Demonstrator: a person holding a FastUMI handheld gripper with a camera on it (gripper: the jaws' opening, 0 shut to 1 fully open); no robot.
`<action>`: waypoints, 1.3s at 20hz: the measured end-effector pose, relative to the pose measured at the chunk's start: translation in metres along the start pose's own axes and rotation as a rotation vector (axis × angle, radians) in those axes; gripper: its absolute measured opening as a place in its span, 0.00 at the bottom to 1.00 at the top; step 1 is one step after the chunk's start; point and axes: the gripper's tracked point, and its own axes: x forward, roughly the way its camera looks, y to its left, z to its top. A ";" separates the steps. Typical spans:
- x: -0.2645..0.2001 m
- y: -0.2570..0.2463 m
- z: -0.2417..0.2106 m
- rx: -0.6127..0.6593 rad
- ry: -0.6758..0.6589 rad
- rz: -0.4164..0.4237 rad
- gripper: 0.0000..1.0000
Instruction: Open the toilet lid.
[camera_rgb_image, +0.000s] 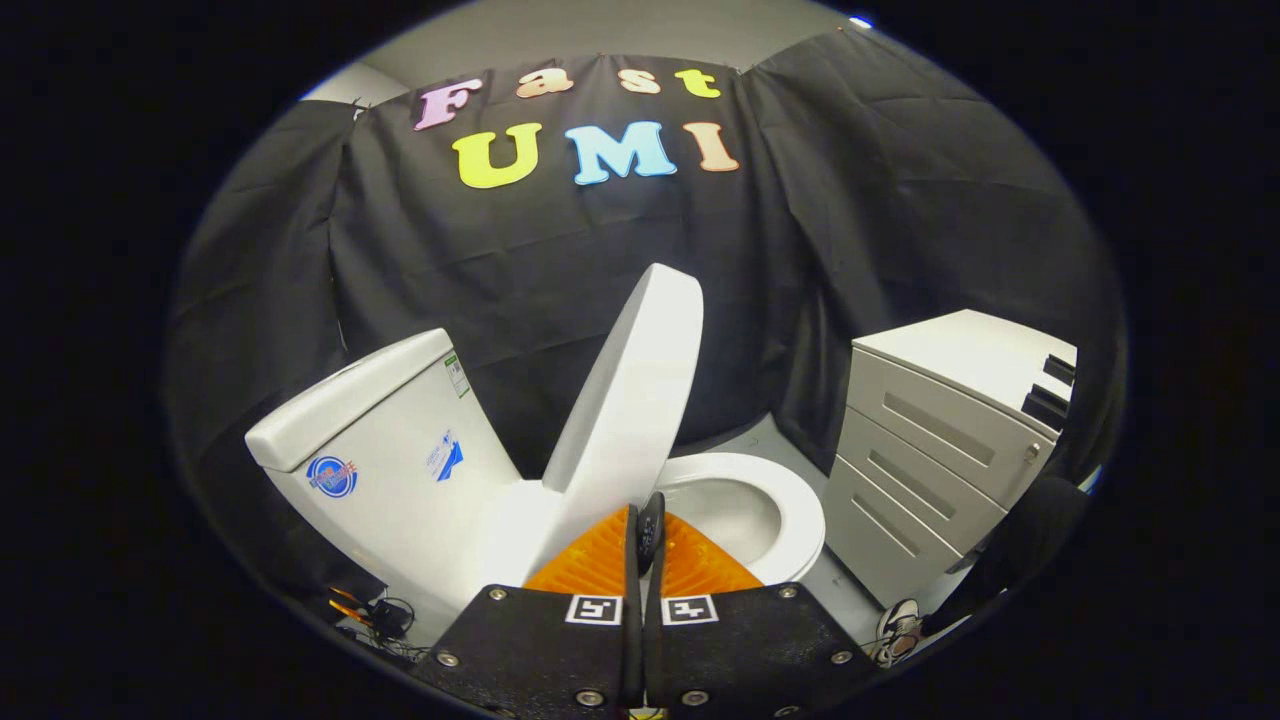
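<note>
- A black cloth wall (560, 270) hangs behind everything, creased and draped in folds.
- A glossy white ceramic toilet (420, 500) stands in front of that wall, its body seen tilted, with the cistern to one side and the bowl to the other.
- The tall white rectangular cistern (370, 440) has a flat lid on top and a few small stickers on its side.
- A pale grey metal drawer cabinet (935, 450) with three drawer fronts stands just beyond the bowl, on the far side from the cistern.
- The smooth white oval plastic toilet lid (630, 400) is raised. It stands nearly upright on its hinge, between the cistern and the bowl, seen edge-on with its rounded tip highest.
- The white oval toilet seat ring (790, 510) lies down flat around the open bowl, just ahead of the fingers.
- The gripper (645, 530) shows at the bottom, its two fingers pressed together with nothing between them, their tips close to the base of the raised lid.
- A dark sleeve or leg and a shoe (900, 625) of a person show low beside the cabinet.
- A tangle of cables (385, 615) lies on the floor below the cistern.
</note>
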 end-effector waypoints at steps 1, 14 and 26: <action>-0.001 0.008 0.000 -0.019 -0.006 -0.001 0.00; -0.008 0.105 0.018 -0.277 -0.075 -0.012 0.00; -0.007 0.197 0.007 -0.616 -0.144 0.060 0.00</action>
